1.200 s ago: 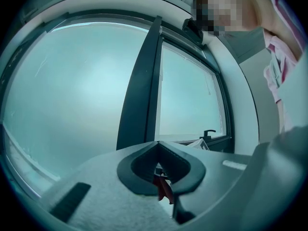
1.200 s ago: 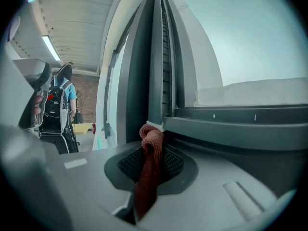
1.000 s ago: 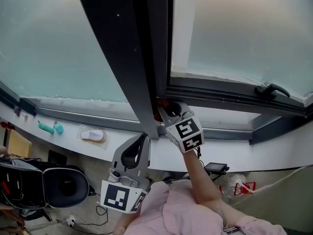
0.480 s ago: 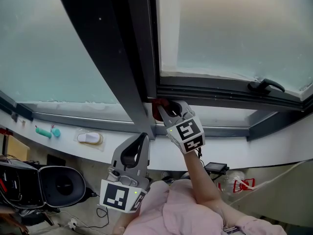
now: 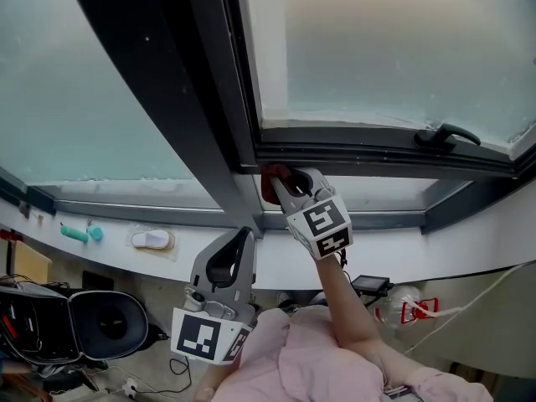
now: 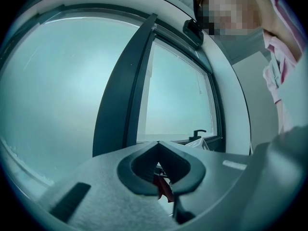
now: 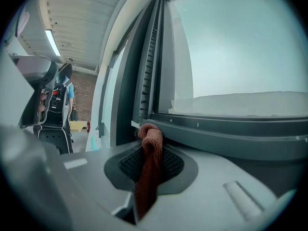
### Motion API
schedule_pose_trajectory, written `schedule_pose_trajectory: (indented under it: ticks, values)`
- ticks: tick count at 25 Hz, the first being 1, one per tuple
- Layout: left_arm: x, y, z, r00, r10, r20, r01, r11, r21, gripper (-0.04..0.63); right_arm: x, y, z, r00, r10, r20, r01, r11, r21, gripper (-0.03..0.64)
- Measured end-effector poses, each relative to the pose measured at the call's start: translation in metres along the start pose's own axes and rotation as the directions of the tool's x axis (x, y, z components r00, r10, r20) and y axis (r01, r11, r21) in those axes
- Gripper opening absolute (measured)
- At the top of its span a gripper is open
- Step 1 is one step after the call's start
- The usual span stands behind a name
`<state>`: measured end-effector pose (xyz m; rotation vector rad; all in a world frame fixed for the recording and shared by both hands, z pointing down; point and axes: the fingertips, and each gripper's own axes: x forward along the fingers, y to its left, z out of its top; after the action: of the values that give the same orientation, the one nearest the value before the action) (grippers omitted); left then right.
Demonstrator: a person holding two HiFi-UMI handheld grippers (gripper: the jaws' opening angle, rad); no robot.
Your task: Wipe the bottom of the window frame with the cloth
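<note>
A red cloth (image 5: 271,180) is pinched in my right gripper (image 5: 286,184), which is shut on it. The cloth's bunched end (image 7: 150,137) presses against the dark bottom rail of the window frame (image 7: 231,129), at its left end beside the thick upright mullion (image 5: 193,99). In the right gripper view the cloth hangs down between the jaws of the right gripper (image 7: 149,154). My left gripper (image 5: 233,256) is held low below the sill, away from the frame. Seen in its own view, the left gripper (image 6: 159,147) has its jaws shut with nothing between them.
A black window handle (image 5: 444,134) sits at the frame's right end. The white sill (image 5: 209,254) carries teal items (image 5: 79,234) and a white object (image 5: 152,239) at the left. Below are a black bag (image 5: 100,321) and a plastic bottle (image 5: 402,308).
The head view has shifted, sliding the window left in the picture. My right gripper keeps the cloth against the frame's left corner, barely moved. The left gripper has stayed put.
</note>
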<state>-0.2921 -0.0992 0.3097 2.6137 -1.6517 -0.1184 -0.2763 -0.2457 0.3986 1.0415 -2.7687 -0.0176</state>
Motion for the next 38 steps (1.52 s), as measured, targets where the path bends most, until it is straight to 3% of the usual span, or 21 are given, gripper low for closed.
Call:
schedule_pose_trajectory:
  ticks: [18,38]
  values:
    - [0.009,-0.023,-0.002,1.000,-0.015,-0.007,0.015,1.000,0.013,0.000,-0.024,-0.024,-0.004,0.999,-0.032,0.017,0.031,0.999,0.027,0.049]
    - [0.046,-0.077,-0.002,1.000,-0.028,-0.006,0.028,0.999,0.021,0.000,-0.062,-0.059,-0.011,1.000,0.007,0.016,-0.007,1.000,0.008,0.048]
